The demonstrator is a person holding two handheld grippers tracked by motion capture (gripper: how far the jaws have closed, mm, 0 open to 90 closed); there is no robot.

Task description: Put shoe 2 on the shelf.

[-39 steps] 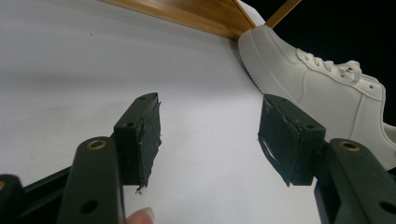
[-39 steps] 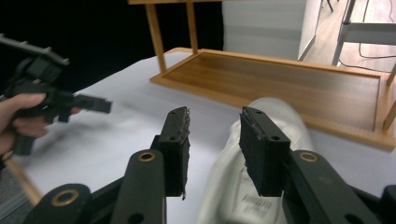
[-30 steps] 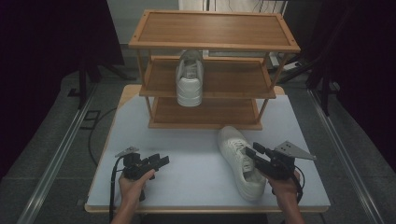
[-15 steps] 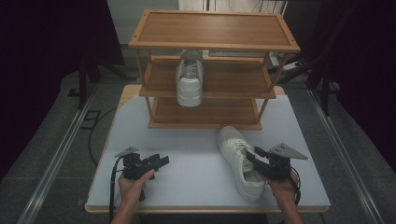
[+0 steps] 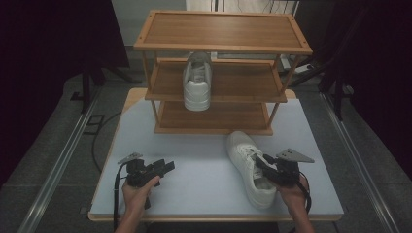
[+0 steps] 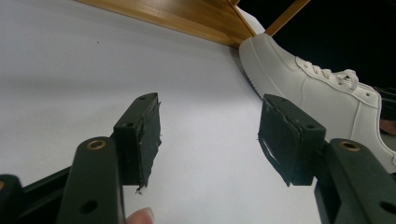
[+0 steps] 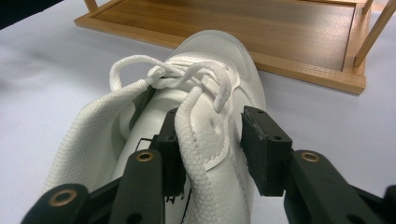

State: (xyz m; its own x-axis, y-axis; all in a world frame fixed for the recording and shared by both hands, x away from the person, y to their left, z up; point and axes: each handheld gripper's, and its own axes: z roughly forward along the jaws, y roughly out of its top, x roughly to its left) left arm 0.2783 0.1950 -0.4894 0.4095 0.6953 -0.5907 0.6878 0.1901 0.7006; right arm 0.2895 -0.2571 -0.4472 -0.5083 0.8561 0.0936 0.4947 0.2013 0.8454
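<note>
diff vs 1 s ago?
The right gripper came down onto the shoe on the table. Its jaws have just been closing around the shoe's side wall by the opening, one inside, one outside; a firm clamp isn't clear yet. The left gripper, open and empty, the rack and the shelved shoe stayed put.

A pale grey-white tabletop (image 5: 194, 179) with a light wooden edge stands on a grey floor (image 5: 63, 184). At its far end sits a three-tier wooden rack (image 5: 223, 31), its shelves bordered by raised rims. Metal rails (image 5: 58, 165) run along the floor on both sides of the tabletop. Dark curtains (image 5: 43, 48) hang left and right, leaving the surroundings in shadow, while the tabletop itself is evenly lit. A cable (image 5: 99, 145) lies on the floor at left.
</note>
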